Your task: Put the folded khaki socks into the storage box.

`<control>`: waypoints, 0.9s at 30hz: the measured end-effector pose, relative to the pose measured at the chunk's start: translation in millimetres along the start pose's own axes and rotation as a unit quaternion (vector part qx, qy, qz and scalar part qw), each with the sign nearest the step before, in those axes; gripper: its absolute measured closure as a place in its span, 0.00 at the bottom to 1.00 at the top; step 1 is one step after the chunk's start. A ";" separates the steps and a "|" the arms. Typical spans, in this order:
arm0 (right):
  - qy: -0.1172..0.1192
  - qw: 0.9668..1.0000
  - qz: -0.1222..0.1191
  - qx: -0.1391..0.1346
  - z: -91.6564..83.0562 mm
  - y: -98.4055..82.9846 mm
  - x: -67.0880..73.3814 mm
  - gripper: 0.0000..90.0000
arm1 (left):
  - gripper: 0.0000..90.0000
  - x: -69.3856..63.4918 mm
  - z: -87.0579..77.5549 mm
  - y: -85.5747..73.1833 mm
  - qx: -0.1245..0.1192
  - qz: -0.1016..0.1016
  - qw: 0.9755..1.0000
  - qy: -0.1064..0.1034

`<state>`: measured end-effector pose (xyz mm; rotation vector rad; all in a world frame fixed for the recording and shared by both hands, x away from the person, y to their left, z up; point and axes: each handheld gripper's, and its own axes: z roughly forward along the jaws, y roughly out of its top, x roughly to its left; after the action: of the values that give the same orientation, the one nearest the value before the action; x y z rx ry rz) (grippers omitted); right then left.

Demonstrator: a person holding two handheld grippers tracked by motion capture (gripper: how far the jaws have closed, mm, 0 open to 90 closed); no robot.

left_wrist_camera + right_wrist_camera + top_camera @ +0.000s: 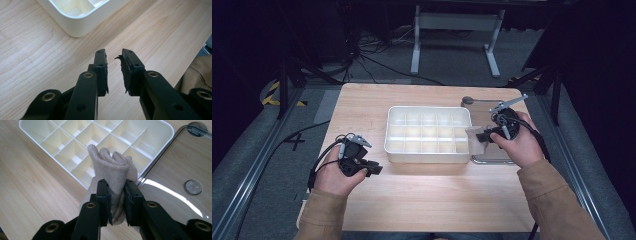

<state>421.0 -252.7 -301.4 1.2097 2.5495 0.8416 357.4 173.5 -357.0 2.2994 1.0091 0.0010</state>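
Observation:
A rolled beige cloth [112,165] is pinched between the jaws of my right gripper [115,183], which is shut on it. The cloth hangs just above the near right corner of a white compartment box [30,135], beside a shiny metal tray [175,162]. From above, the right gripper [482,136] holds the cloth [474,141] at the right end of the box [428,156]. My left gripper [373,169] rests near the box's front left corner. Its jaws stand apart with bare wood between them, and the left gripper [114,53] points past the box corner [77,25].
The metal tray [492,160] lies under my right hand, with a small round disc [193,187] on it and a grey knob [468,100] at its far end. Bare wooden tabletop [437,195] stretches in front of the box. Black cables trail off the table's left side.

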 end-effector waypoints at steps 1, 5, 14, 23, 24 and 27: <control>-0.002 1.000 -0.002 0.003 0.6 2.4 0.1 0.84 | 0.83 0.4 -0.8 -0.9 -0.002 -0.001 1.000 0.001; -0.005 1.000 -0.009 0.008 2.5 7.5 1.2 0.84 | 0.83 1.2 -3.7 -4.3 -0.004 -0.005 1.000 0.004; -0.015 0.998 -0.045 0.028 16.6 21.1 5.0 0.84 | 0.83 2.5 -8.1 -14.4 -0.005 -0.016 1.000 0.011; -0.032 0.996 -0.064 0.048 33.3 30.2 5.6 0.84 | 0.83 4.2 -11.5 -21.8 -0.008 -0.025 1.000 0.017; -0.034 0.996 -0.068 0.050 35.4 30.9 5.7 0.85 | 0.83 4.1 -11.8 -22.2 -0.008 -0.026 1.000 0.015; -0.044 0.994 -0.080 0.060 42.4 32.7 5.3 0.84 | 0.82 4.2 -12.4 -22.9 -0.009 -0.026 1.000 0.016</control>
<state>455.8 -214.8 -317.1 1.0312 2.6148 0.5956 342.2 194.8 -360.3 2.2639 1.0803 0.0253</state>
